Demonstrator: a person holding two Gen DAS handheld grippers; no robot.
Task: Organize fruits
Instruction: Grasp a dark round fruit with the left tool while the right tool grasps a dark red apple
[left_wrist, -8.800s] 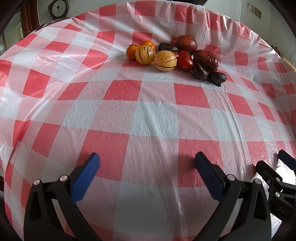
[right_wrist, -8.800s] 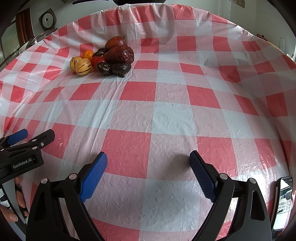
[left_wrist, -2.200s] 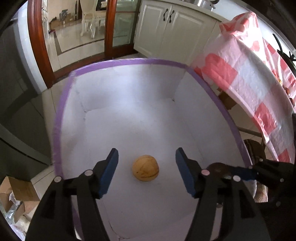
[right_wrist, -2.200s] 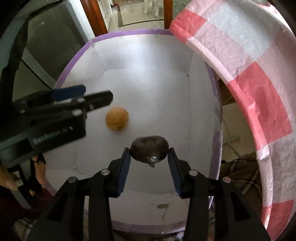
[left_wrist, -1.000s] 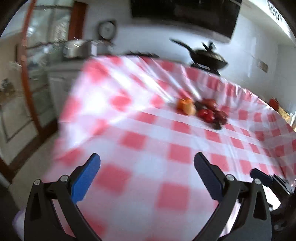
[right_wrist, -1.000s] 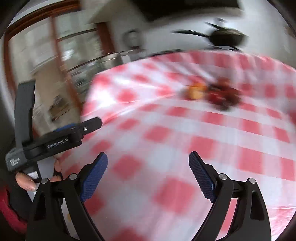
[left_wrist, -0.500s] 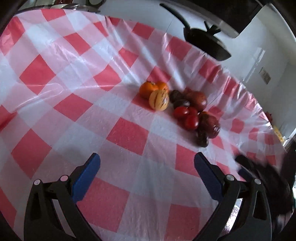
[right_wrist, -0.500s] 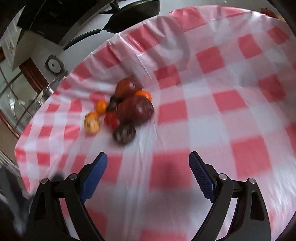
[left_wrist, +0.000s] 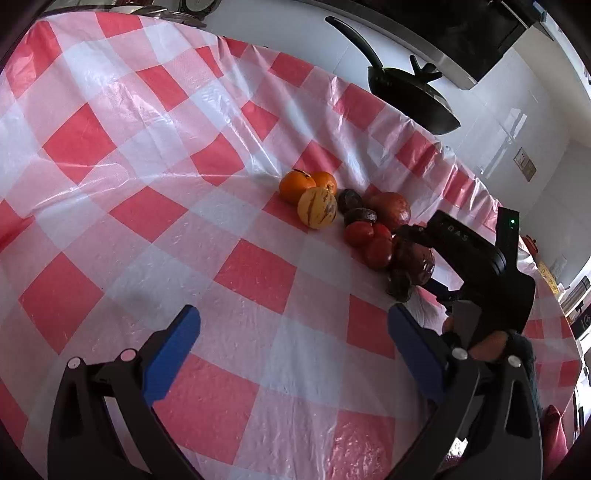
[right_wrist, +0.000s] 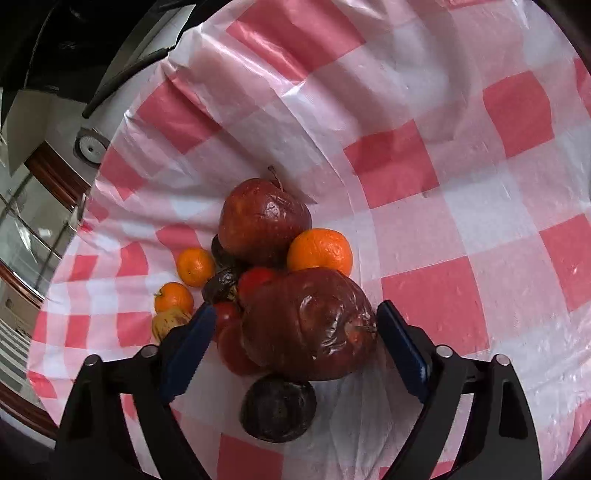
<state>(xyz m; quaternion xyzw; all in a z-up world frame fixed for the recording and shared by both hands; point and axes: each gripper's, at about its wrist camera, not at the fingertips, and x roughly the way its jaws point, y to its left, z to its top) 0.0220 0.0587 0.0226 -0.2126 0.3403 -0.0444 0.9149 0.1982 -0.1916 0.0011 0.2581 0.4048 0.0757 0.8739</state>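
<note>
A fruit pile lies on the checked tablecloth (left_wrist: 255, 273): oranges (left_wrist: 295, 184), a striped yellow fruit (left_wrist: 317, 207), tomatoes (left_wrist: 369, 240), dark round fruits and two wrinkled dark red fruits. My right gripper (right_wrist: 295, 332) straddles the nearer big wrinkled red fruit (right_wrist: 310, 325), with its jaws closing. The blue pads (right_wrist: 192, 339) stand beside the fruit and do not press it. A dark round fruit (right_wrist: 279, 406) lies just below. In the left wrist view the right gripper (left_wrist: 421, 258) reaches into the pile from the right. My left gripper (left_wrist: 295, 332) hangs open and empty over the cloth, short of the pile.
A second wrinkled red fruit (right_wrist: 262, 221) and an orange (right_wrist: 319, 251) sit right behind the straddled one. A tomato (right_wrist: 232, 339) touches its left side. A black pan (left_wrist: 410, 99) stands beyond the table's far edge. A hand (left_wrist: 487, 343) holds the right gripper.
Both grippers swung from the room onto the table. The right one then closed in on the pile until the big wrinkled fruit lay between its jaws, which have narrowed. The left one has settled.
</note>
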